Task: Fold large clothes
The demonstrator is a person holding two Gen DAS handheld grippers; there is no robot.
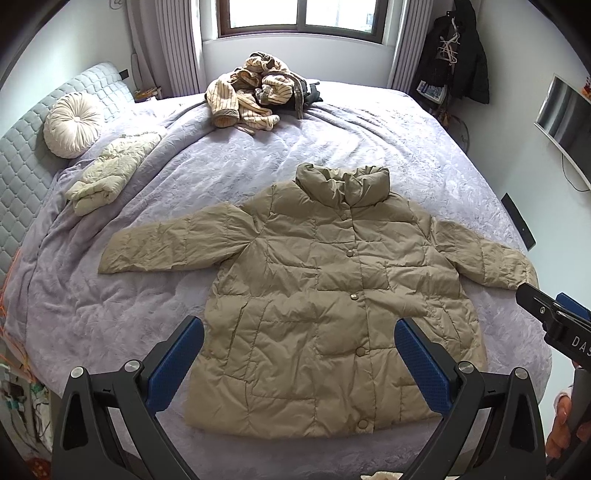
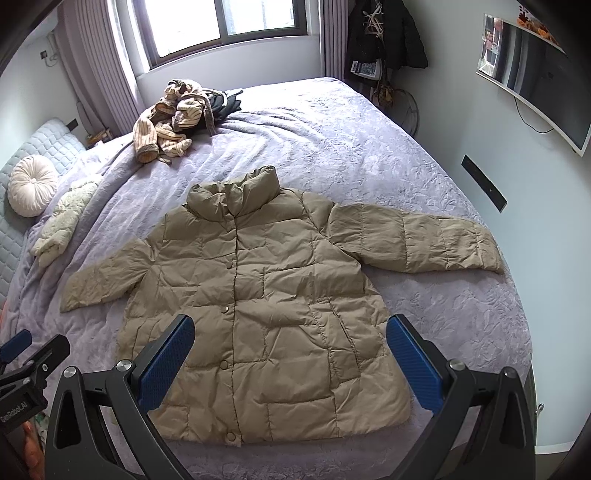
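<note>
The khaki puffer jacket (image 1: pixel 325 295) lies front-up and buttoned in the middle of the bed (image 1: pixel 369 140), sleeves spread out to either side, collar pointing toward the window (image 1: pixel 299 14). Both grippers hang just above its hem end, touching nothing: the left gripper (image 1: pixel 299 365) has its blue pads spread wide and empty, and the right gripper (image 2: pixel 290 363) is released the same way.

What could go wrong, to my eye: the shell looks slick and puffy, so a shallow pinch may catch only the top layer and leave the back panel behind, giving a lopsided fold. The padding may also spring back open once let go. The sleeve on the jacket's right-hand side reaches close to the bed's edge (seen from the right wrist), so a careless drag could pull it over the side.

No containers are in sight, nothing like a basket or box. Beyond the jacket's collar sits a heap of striped clothes (image 1: pixel 247 96); off its other sleeve, toward the headboard, a cream garment (image 1: pixel 110 173) lies bundled beside a round pillow (image 1: pixel 72 125).
</note>
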